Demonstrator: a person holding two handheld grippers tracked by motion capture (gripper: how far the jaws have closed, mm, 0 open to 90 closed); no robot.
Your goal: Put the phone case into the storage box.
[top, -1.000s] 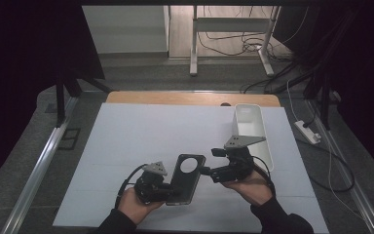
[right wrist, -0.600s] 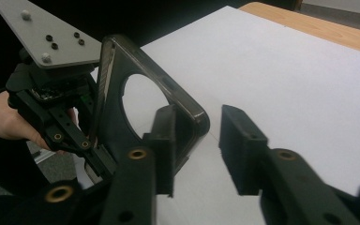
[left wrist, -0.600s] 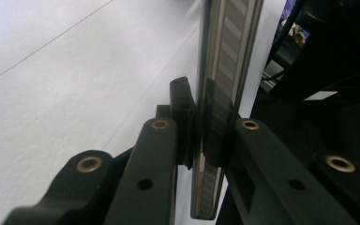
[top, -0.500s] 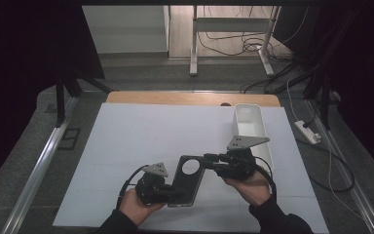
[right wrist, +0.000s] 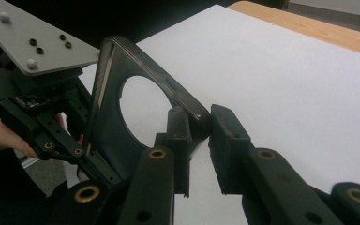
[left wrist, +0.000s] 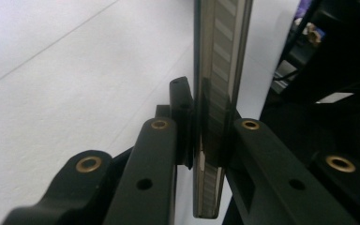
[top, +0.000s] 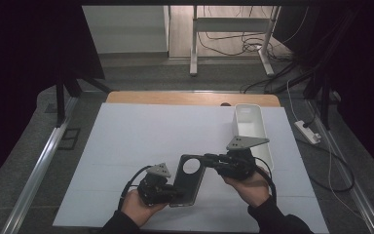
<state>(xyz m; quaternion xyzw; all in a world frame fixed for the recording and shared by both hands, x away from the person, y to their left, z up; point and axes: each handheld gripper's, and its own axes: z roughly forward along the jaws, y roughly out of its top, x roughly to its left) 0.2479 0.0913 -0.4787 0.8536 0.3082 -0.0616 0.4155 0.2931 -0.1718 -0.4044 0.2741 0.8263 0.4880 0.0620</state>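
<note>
Down near the person's edge of the white table (top: 126, 131), both grippers hold one and the same thing: a flat dark case (top: 189, 181) with a round hole near one end. Seen from the high view, the left gripper (top: 174, 194) bites the case's lower end, its grey three-cornered plate (top: 158, 170) just above the hand (top: 139, 207) that carries it. Its own camera looks along the case edge-on: the thin slab stands upright between the two black jaws, which are clamped together on it, the pads (left wrist: 183, 117) pressing either face. The right gripper (top: 207, 158) reaches in from the opposite side and takes the upper end of the case, close by the hole. Its jaws have just been closing, and in the right gripper view they pinch the rounded corner of the case (right wrist: 136, 98) between them, the hole lying just beyond the left jaw. Farther along that view sits the left gripper (right wrist: 82, 161) with its plate, held in the other hand (right wrist: 2, 133). So the case hangs between the two tongs, tilted, raised off the tabletop. Beyond the right gripper, near it but apart, a white bin (top: 252, 127) rests along the table's right side, with the right hand (top: 250, 187) below it.
</note>
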